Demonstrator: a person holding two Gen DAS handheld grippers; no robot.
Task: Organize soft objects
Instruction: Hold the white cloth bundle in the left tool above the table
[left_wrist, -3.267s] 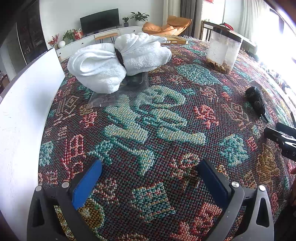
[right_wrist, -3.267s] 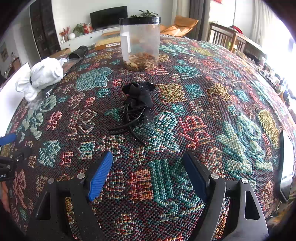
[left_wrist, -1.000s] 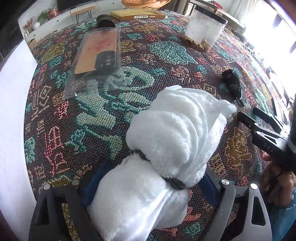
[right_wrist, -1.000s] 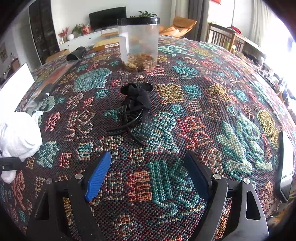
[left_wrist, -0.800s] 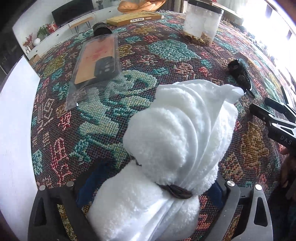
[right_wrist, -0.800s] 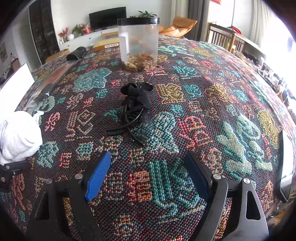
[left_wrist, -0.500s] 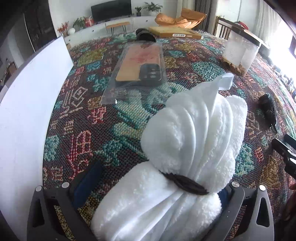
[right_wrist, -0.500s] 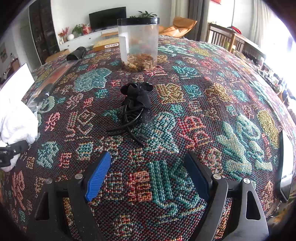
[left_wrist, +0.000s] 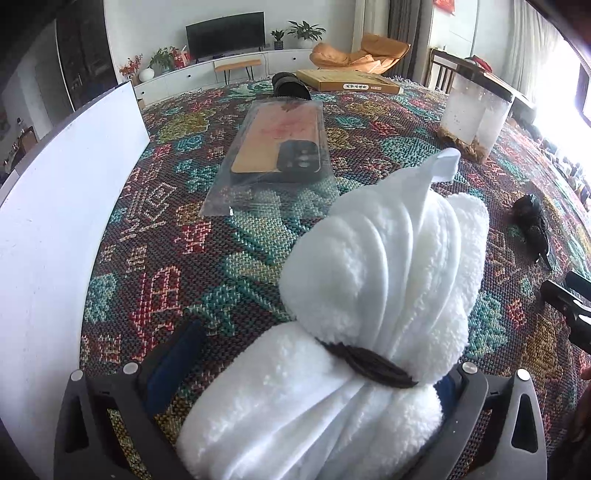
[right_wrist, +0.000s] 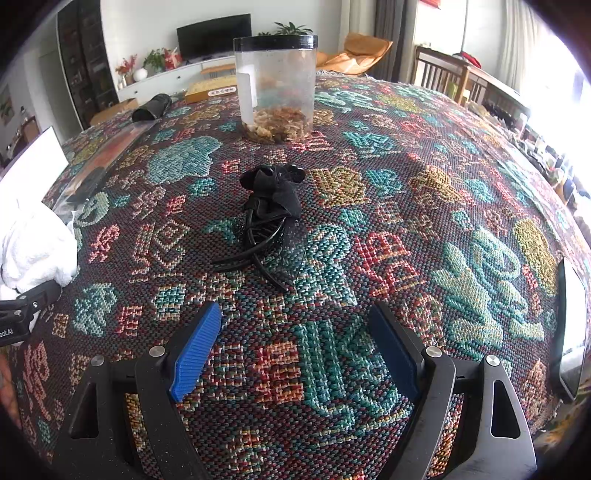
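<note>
**Fleece bundle between spread left jaws**

Left gripper (left_wrist: 306, 373) spread wide; fluffy white towel bundle (left_wrist: 369, 295), cinched by dark band (left_wrist: 369, 363), lies between on woven tablecloth (left_wrist: 177, 258). Right gripper (right_wrist: 295, 347) open, empty. Beyond: glossy black bow (right_wrist: 273, 206), clear jar (right_wrist: 275, 92).

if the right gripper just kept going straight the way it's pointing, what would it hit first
Probably the patterned tablecloth, since it points down at bare cloth between its open fingers. The black hair accessory lies a little beyond, so it might come first if the angle is shallower than it looks.
</note>
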